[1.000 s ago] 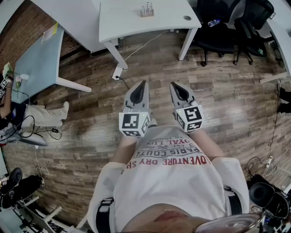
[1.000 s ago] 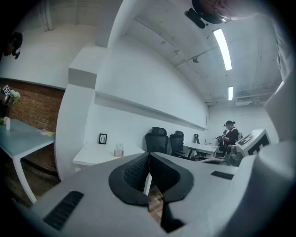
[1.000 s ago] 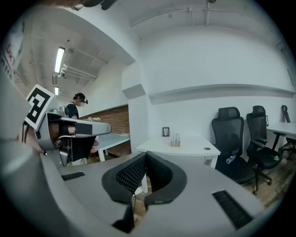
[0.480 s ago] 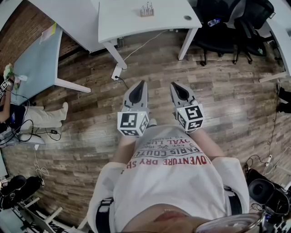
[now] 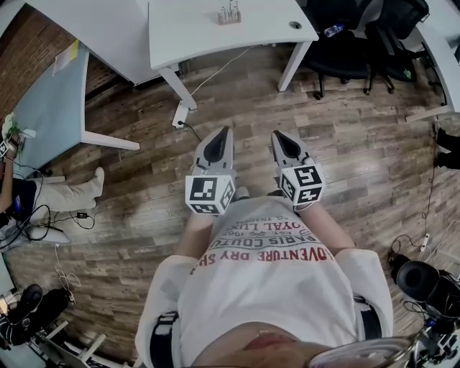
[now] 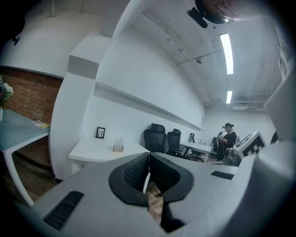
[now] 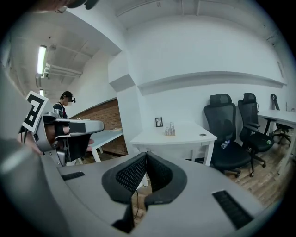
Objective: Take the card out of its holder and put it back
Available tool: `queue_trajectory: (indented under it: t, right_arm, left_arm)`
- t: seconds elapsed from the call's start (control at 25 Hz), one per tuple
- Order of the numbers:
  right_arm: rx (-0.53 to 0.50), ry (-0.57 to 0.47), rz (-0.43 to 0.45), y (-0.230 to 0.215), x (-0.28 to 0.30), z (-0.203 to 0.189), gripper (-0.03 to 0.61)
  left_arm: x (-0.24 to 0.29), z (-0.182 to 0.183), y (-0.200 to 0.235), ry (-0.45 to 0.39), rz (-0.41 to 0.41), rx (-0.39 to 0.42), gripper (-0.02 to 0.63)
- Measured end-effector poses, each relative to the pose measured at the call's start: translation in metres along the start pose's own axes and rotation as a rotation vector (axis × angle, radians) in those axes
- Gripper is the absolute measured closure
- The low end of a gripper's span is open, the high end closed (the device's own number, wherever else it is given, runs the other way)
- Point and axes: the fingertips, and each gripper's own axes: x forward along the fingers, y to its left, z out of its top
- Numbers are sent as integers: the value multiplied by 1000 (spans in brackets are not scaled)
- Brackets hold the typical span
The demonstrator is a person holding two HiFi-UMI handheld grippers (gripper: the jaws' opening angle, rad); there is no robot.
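Note:
The card holder [image 5: 229, 14], a small rack with cards standing upright, sits on the white desk [image 5: 187, 32] far ahead of both grippers; no separate card can be told apart. It also shows small in the left gripper view as the holder [image 6: 118, 146] and in the right gripper view as the holder [image 7: 170, 131]. My left gripper [image 5: 227, 131] and right gripper [image 5: 274, 134] are held side by side at waist height over the wooden floor, pointing toward the desk. Both are shut with nothing between the jaws, as seen at the left gripper [image 6: 149, 154] and right gripper [image 7: 146, 154].
Black office chairs [image 5: 345, 50] stand right of the desk, with a water bottle [image 5: 332, 31] on one. A power strip [image 5: 177, 115] and cable lie by the desk leg. A pale blue table [image 5: 50, 100] and a seated person's legs [image 5: 61, 188] are at the left.
The desk and floor have slid slightly up and left in the head view. Both grippers keep the same pose, shut and empty.

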Motion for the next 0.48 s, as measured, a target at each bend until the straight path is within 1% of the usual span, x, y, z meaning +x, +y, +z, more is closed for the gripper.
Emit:
queue_trajectory:
  t: [0.28, 0.48]
  right_arm:
    - [-5, 24, 22, 10, 29, 1, 552]
    - [5, 28, 52, -4, 57, 7, 552]
  left_arm:
    - [-2, -9, 36, 27, 53, -23, 589]
    - [18, -6, 54, 30, 100, -22, 589]
